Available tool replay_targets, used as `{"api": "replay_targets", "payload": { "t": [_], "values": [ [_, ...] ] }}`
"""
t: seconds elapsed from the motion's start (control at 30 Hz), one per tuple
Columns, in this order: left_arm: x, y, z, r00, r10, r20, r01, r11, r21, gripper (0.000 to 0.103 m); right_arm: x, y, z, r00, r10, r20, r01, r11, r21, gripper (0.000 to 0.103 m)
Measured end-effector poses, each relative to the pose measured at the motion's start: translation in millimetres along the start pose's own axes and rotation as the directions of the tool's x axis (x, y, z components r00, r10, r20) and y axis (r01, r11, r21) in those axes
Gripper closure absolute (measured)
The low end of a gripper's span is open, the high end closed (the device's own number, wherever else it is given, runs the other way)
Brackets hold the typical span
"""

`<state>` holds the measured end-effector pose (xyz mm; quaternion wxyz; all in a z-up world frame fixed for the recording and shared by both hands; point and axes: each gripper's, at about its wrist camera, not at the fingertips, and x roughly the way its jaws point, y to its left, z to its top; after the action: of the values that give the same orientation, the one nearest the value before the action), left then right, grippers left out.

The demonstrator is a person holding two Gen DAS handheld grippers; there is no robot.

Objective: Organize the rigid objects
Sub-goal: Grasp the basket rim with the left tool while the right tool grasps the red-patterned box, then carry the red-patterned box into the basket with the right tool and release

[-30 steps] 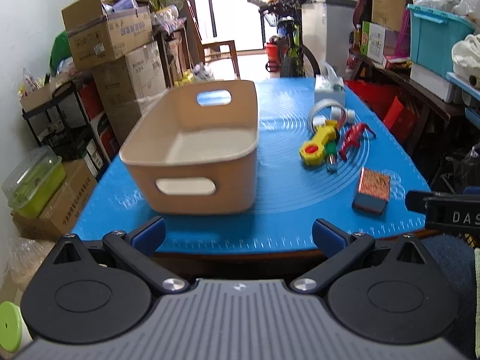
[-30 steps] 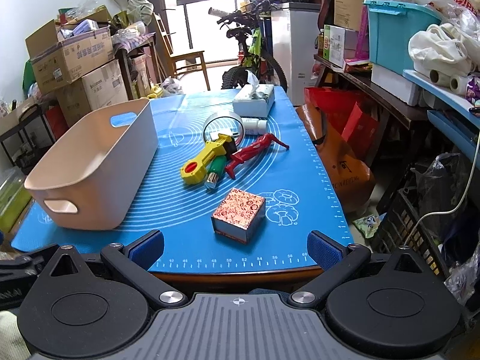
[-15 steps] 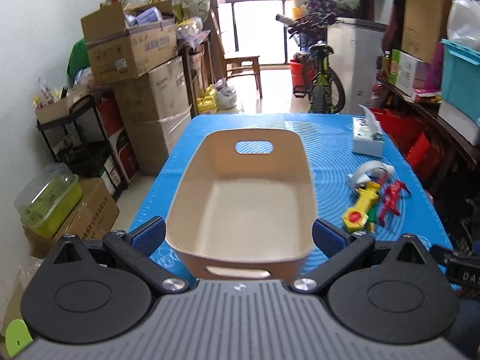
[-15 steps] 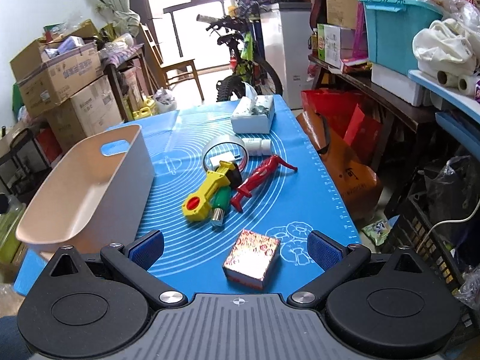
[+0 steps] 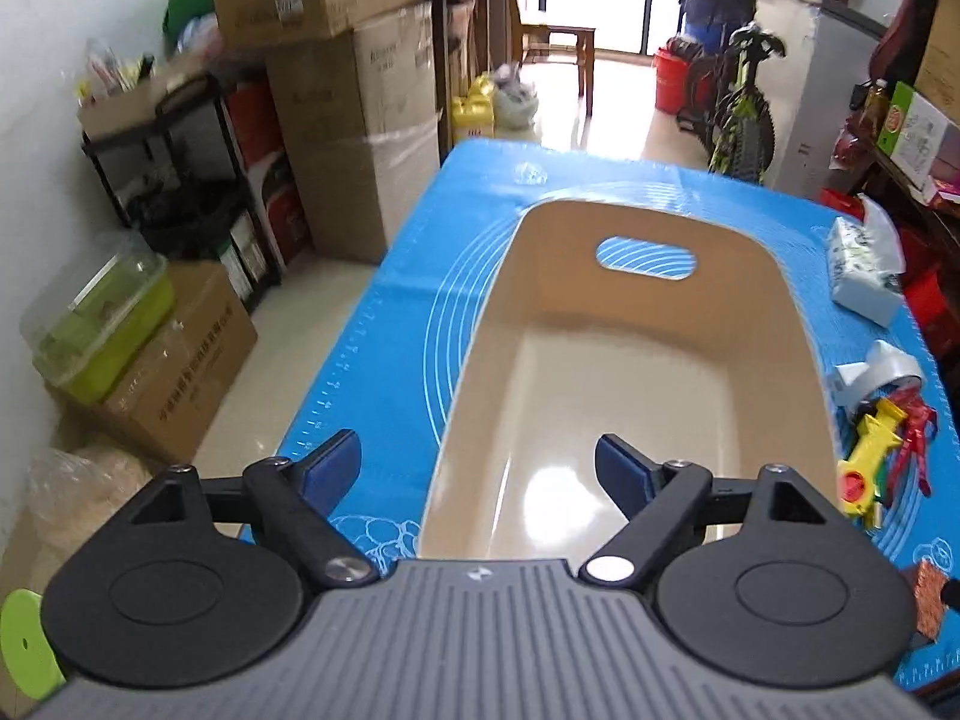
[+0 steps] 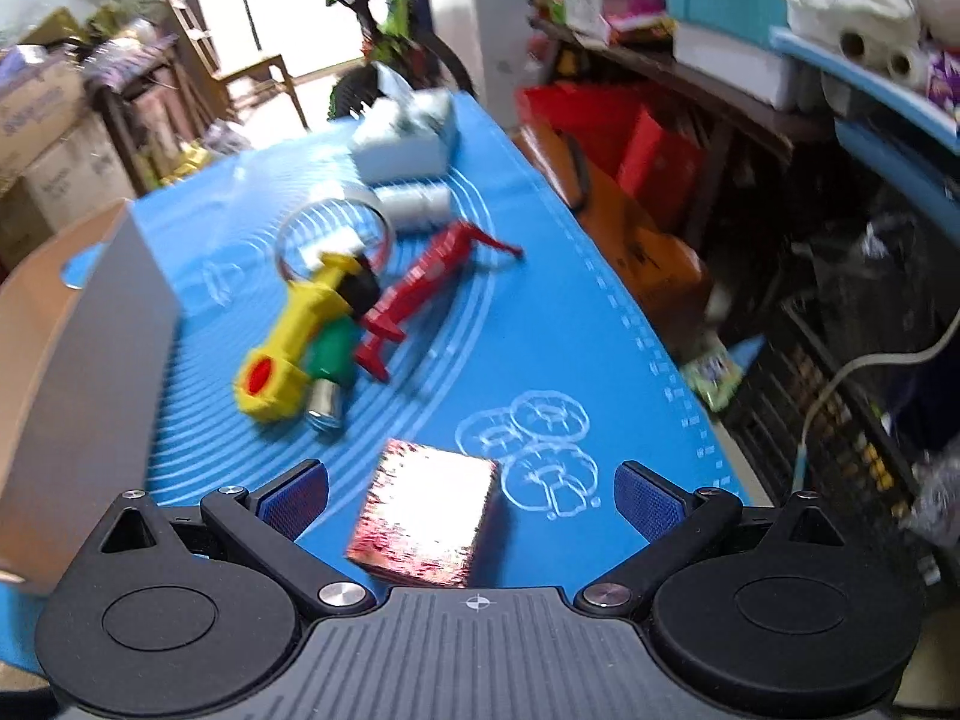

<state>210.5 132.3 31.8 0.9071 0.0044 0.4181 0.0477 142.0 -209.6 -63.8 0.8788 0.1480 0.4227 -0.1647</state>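
My right tongs (image 6: 471, 495) hang wide with the box (image 6: 427, 519) on the surface at lower centre between their fingers, nearer than my left tongs (image 5: 478, 468), which gape empty over the bin's (image 5: 624, 360) left rim.

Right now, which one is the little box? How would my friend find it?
Start at the big beige bin on the blue mat. Beside it lies a heap of toys; the box sits alone, nearest the right gripper. It's the only square, sparkly red thing.
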Motion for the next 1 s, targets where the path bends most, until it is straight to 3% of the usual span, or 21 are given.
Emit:
{"api": "replay_targets", "payload": {
  "t": [0.27, 0.37, 0.43, 0.57, 0.63, 1.0],
  "values": [
    [44.1, 7.2, 3.4, 0.991, 0.024, -0.135, -0.026, 0.999, -0.018, 0.032, 31.3, 7.3, -1.1, 0.997, -0.039, -0.066, 0.039, 0.999, -0.008, 0.002],
    [52.3, 9.0, 0.8, 0.985, 0.009, -0.173, -0.015, 0.999, -0.035, 0.049, 36.0, 13.4, -1.9, 0.996, -0.056, -0.066, 0.054, 0.998, -0.036, 0.002],
    [58.7, 10.9, 0.1, 0.979, 0.004, -0.206, -0.014, 0.999, -0.047, 0.072, 38.2, 16.6, -1.9, 0.996, -0.058, -0.064, 0.055, 0.997, -0.049, 0.002],
    [61.6, 15.1, -2.7, 0.973, -0.011, -0.229, -0.005, 0.998, -0.069, 0.085, 43.1, 18.8, -0.2, 0.996, -0.054, -0.069, 0.051, 0.998, -0.046, 0.008],
    [62.8, 15.5, -2.6, 0.975, -0.006, -0.224, -0.008, 0.998, -0.065, 0.089, 45.5, 22.3, -1.0, 0.995, -0.073, -0.07, 0.069, 0.996, -0.063, 0.01],
    [69.8, 15.8, 0.7, 0.975, -0.031, -0.22, 0.013, 0.996, -0.085, 0.091, 49.1, 33.7, -3.4, 0.994, -0.083, -0.07, 0.076, 0.992, -0.099, 0.043]
  ]
}}
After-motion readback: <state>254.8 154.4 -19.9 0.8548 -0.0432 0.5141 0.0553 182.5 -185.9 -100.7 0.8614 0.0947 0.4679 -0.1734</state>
